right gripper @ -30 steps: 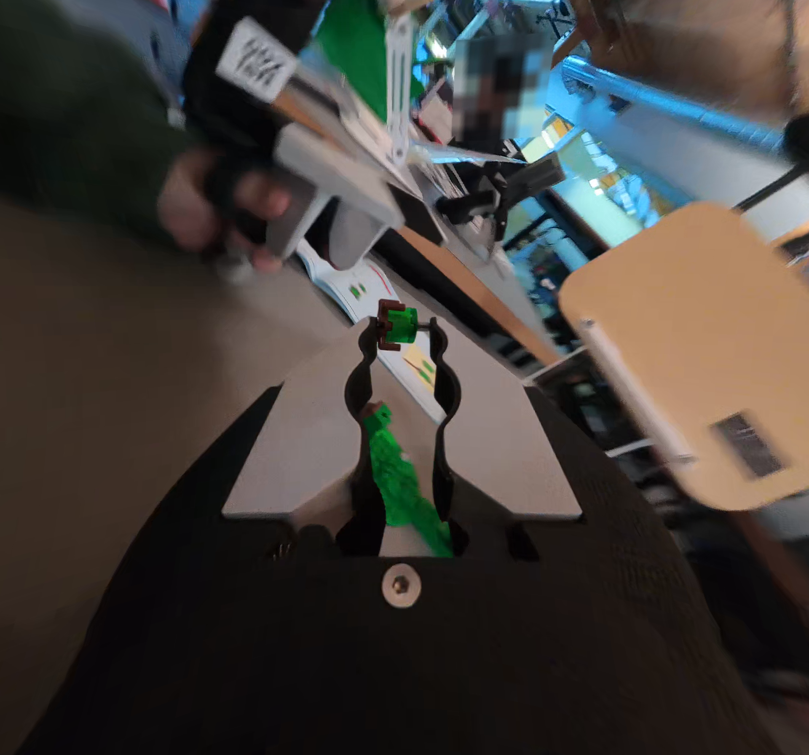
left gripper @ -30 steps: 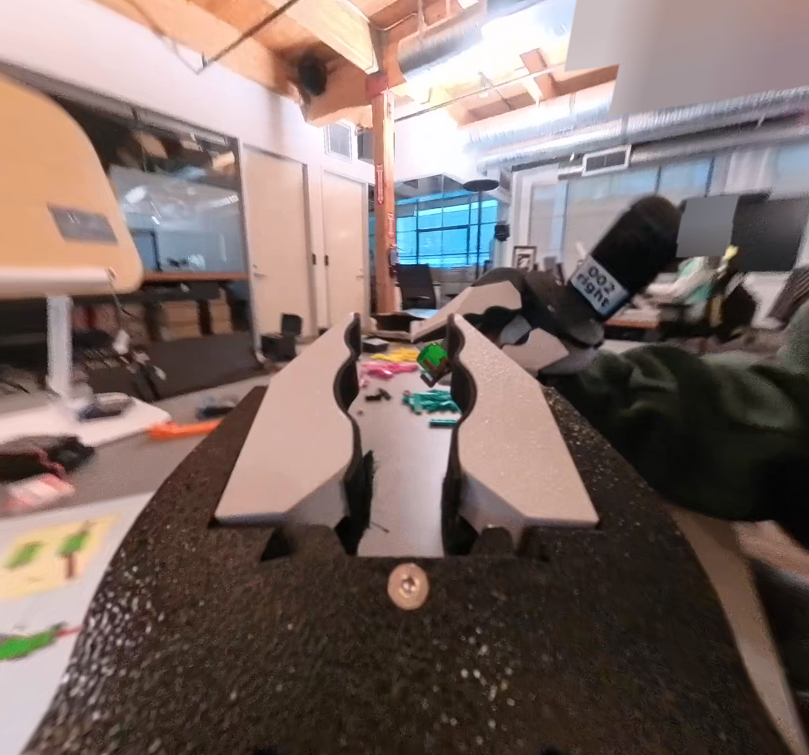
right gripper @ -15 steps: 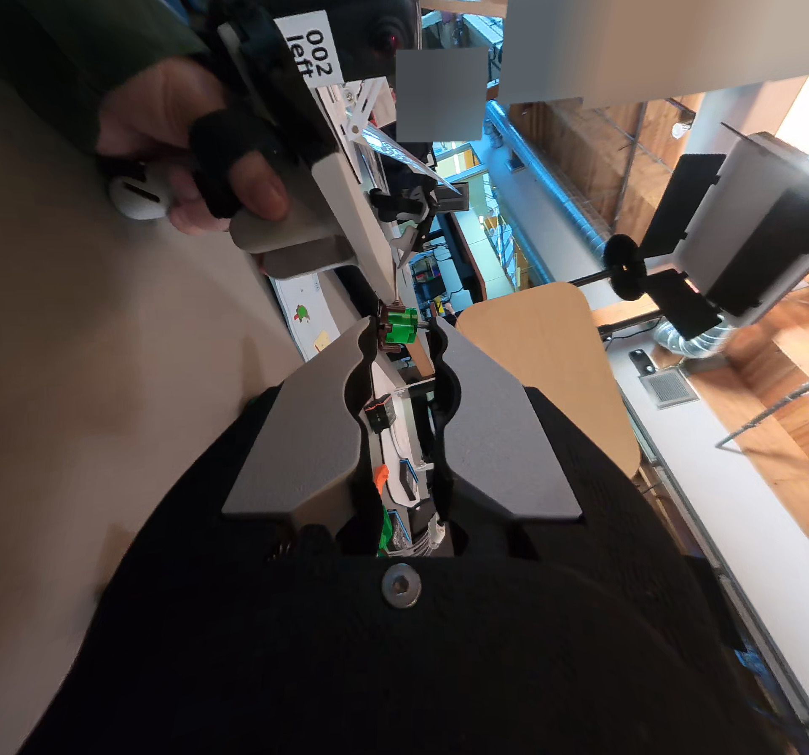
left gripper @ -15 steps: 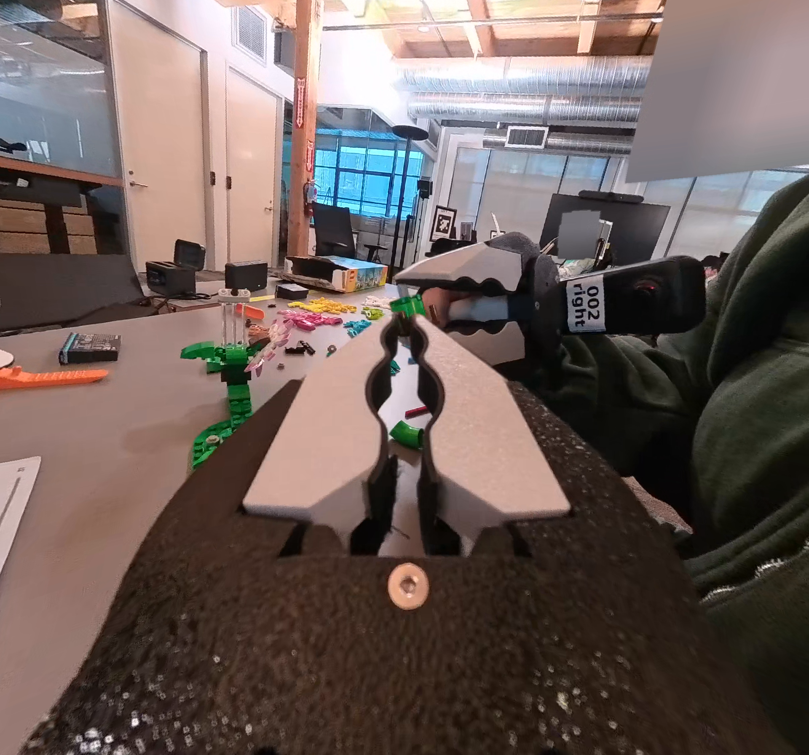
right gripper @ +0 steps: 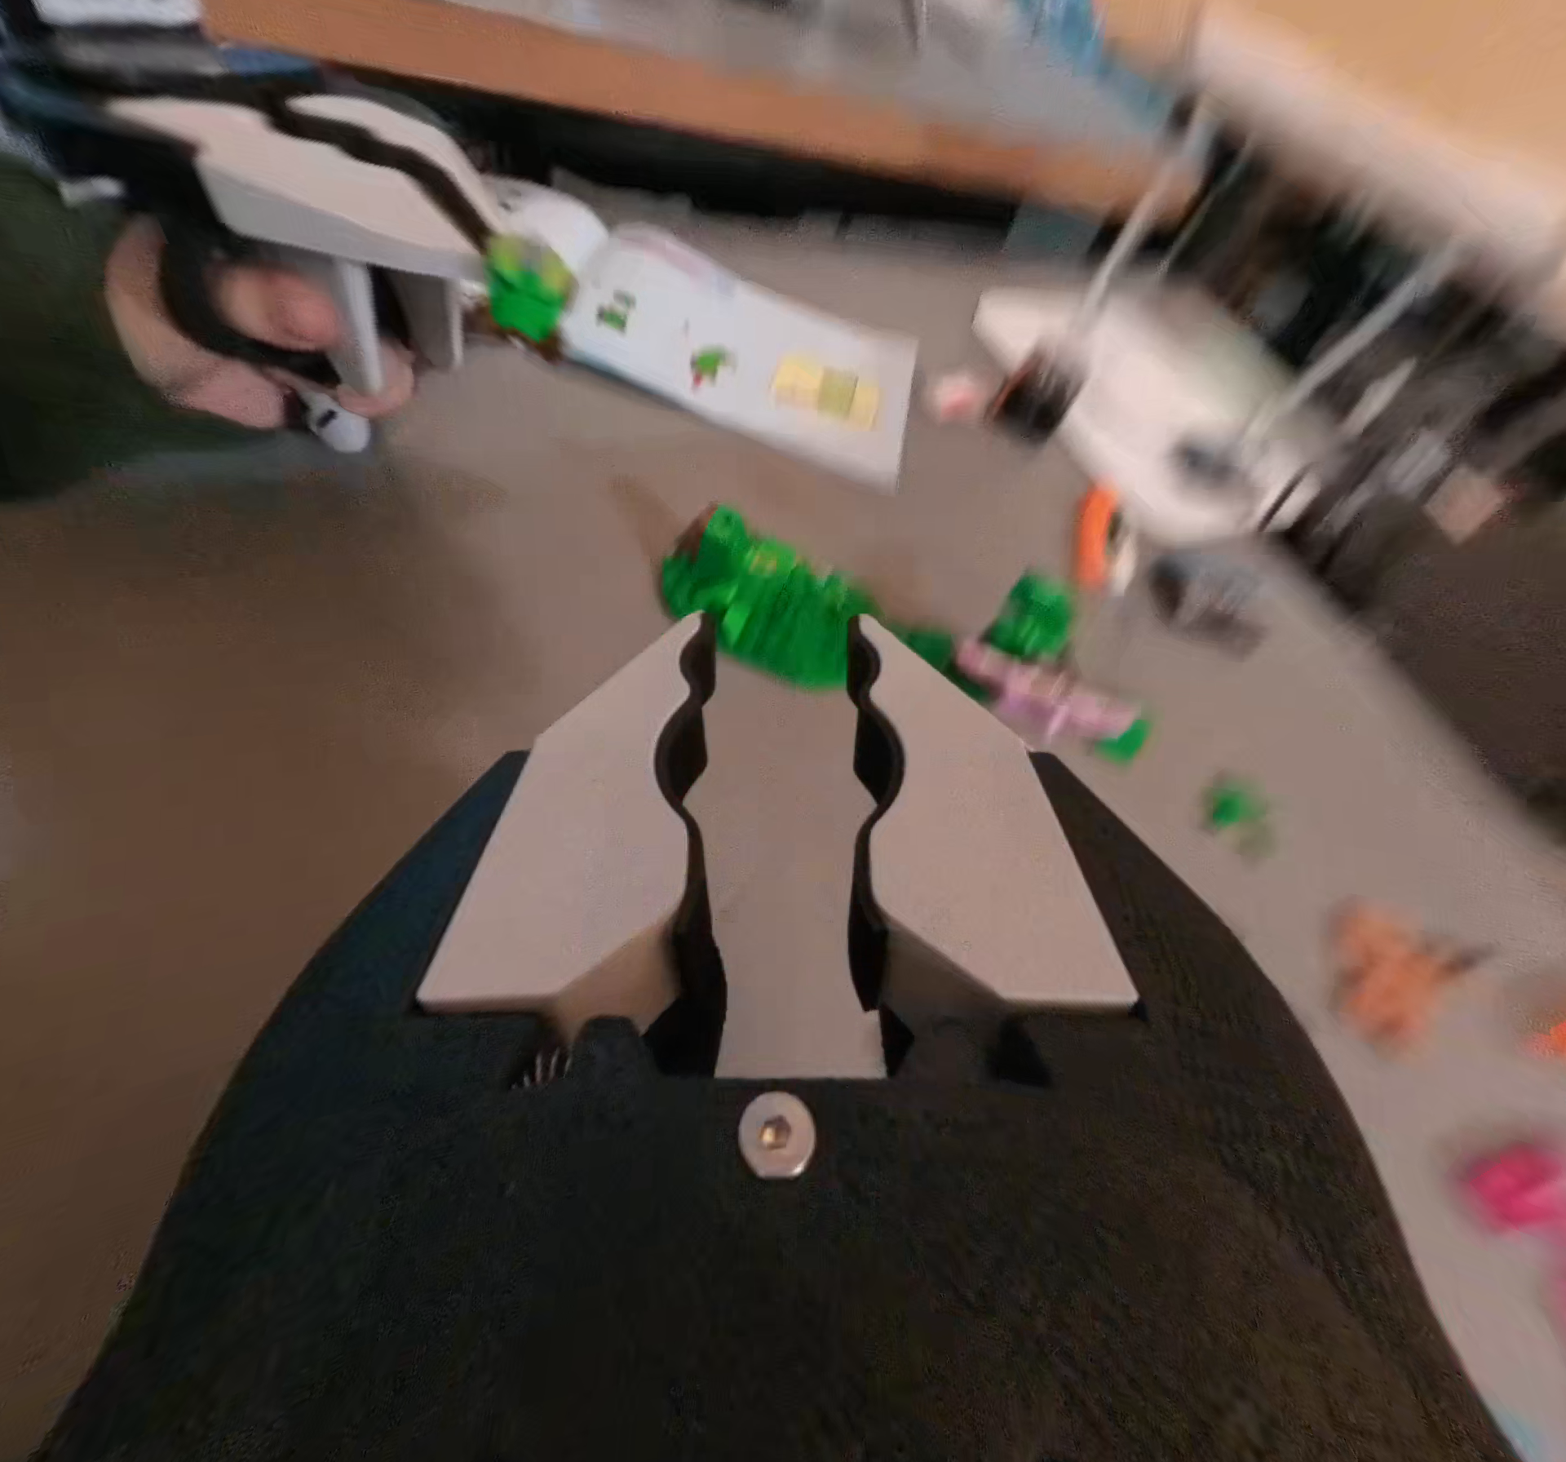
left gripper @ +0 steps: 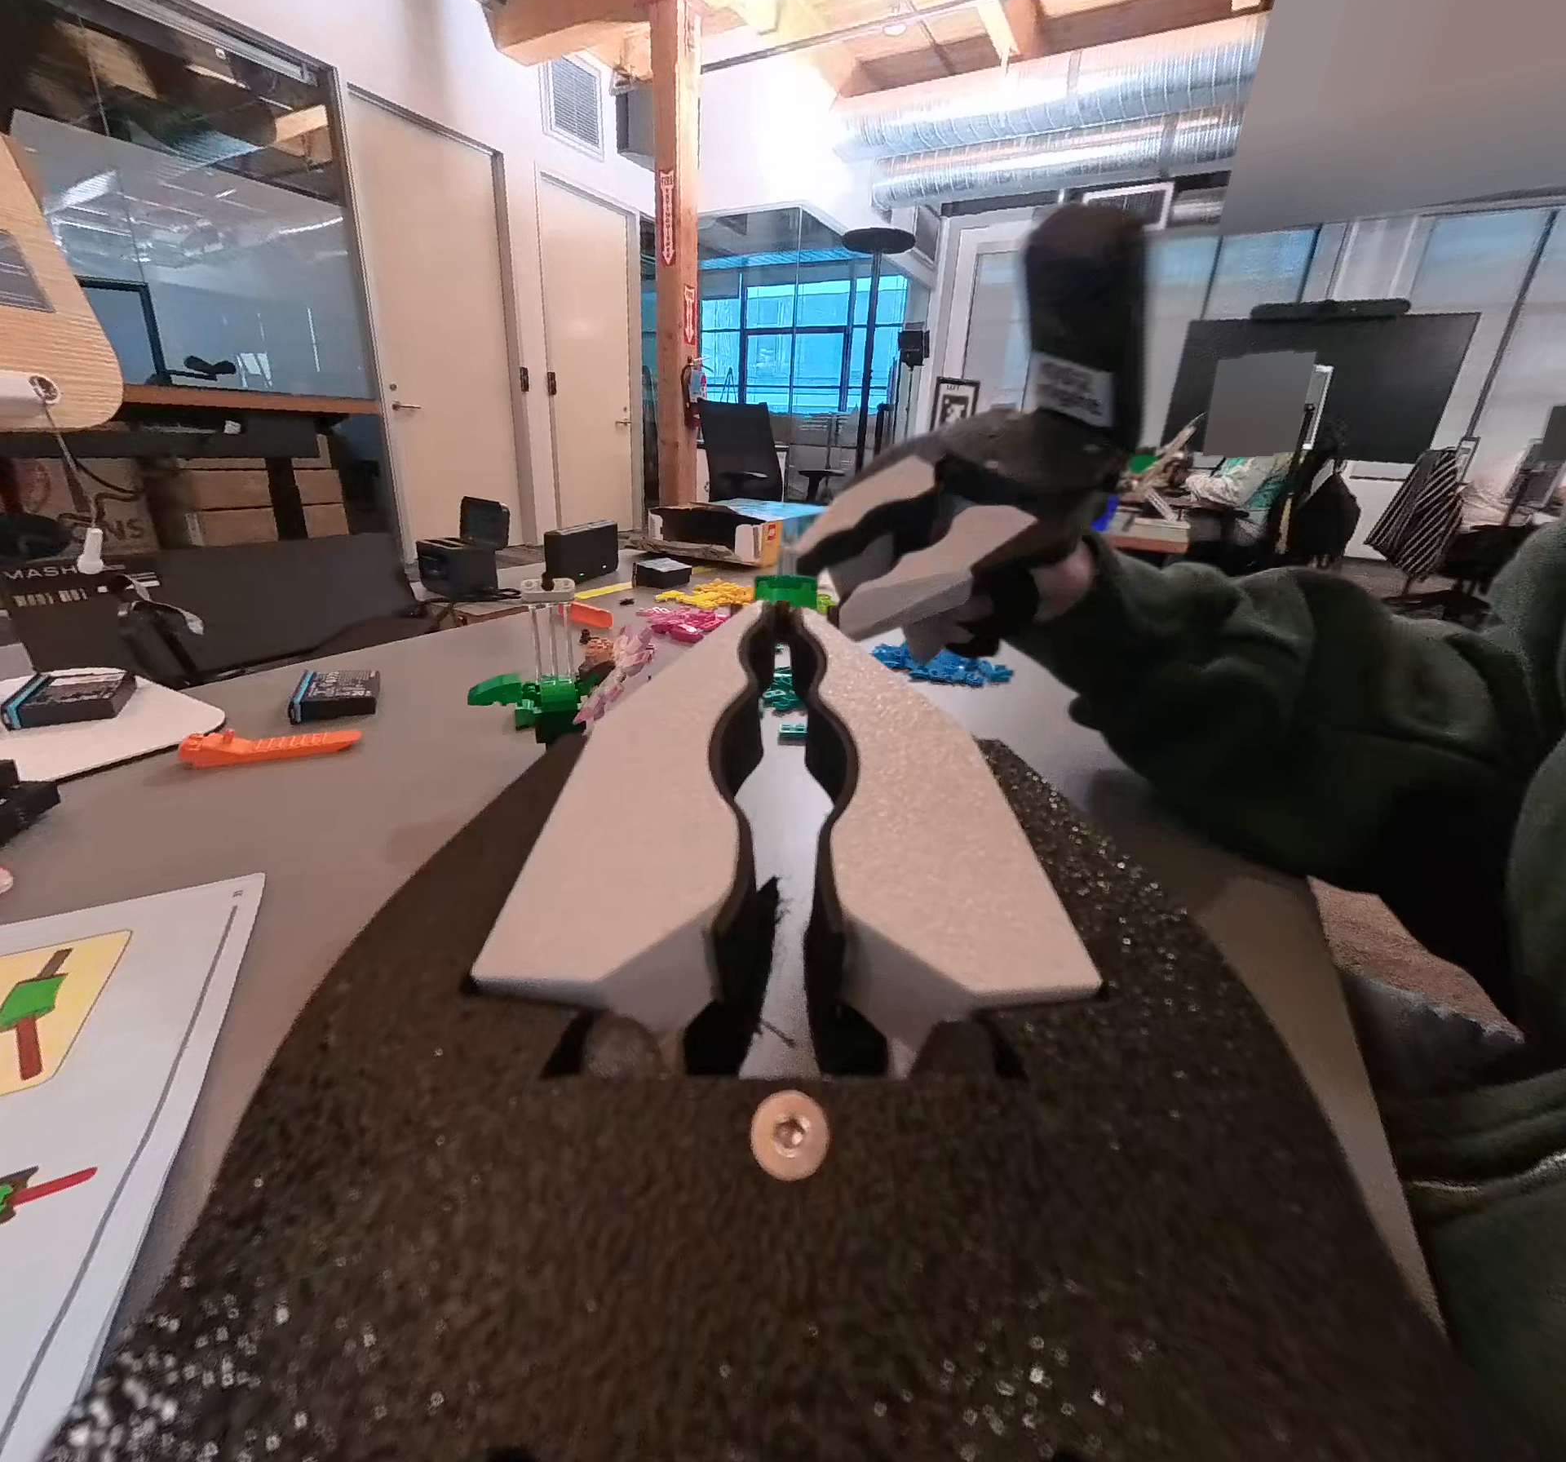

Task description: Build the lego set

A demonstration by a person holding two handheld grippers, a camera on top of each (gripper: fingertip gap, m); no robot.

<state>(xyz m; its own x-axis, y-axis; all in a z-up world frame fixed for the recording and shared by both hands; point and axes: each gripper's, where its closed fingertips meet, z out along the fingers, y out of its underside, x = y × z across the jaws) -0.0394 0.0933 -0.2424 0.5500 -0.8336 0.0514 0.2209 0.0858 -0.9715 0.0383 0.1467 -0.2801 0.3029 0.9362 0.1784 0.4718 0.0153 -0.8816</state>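
At the far left lies the booklet (left gripper: 102, 1099), with the green model (left gripper: 542, 697) standing on the table (left gripper: 356, 811) to its right. My left claw (left gripper: 781, 610), right of the model, pinches the small green piece (left gripper: 785, 589) at its tips. My right claw (right gripper: 775, 633) is spread and empty, pointing down at the model, so it is the nearer one; the piece must travel leftward to reach the model.

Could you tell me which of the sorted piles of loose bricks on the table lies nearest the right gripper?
The blue pile: it lies just below the right gripper, while the pink pile and yellow pile sit further left.
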